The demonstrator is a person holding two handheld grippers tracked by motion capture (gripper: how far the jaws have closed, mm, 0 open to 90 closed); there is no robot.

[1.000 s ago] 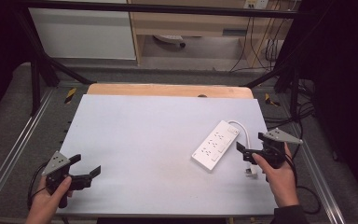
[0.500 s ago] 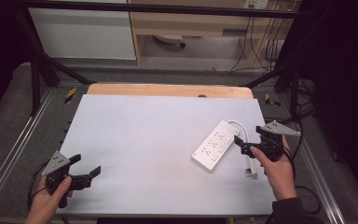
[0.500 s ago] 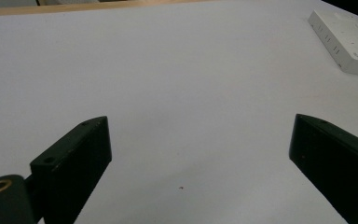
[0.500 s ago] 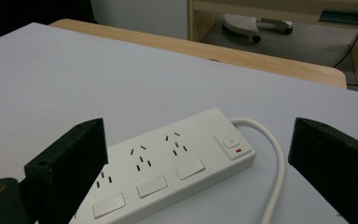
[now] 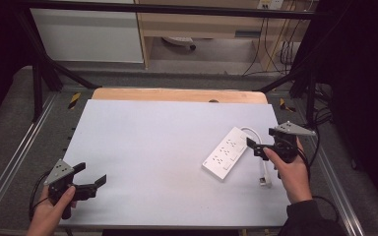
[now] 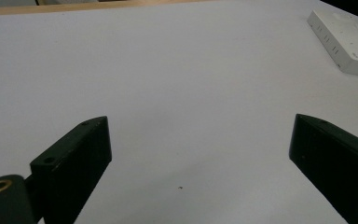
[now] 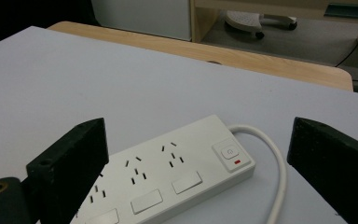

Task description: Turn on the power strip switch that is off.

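Right gripper (image 5: 260,147), jaws wide, hovers just beside the power strip (image 5: 225,152); left gripper (image 5: 89,178), jaws wide, sits well apart from it.

The right tool (image 5: 259,149) has moved forward and inward along the desk's right side, from beside the cable's plug (image 5: 263,180) up to the power strip (image 5: 228,153); its spread jaws now sit at the strip's switch end.

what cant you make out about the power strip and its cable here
- Power strip: near end cut off by the bottom edge of the right gripper view.
- Cable: plug end too small to tell in the high view.
- Switch: on or off cannot be told.
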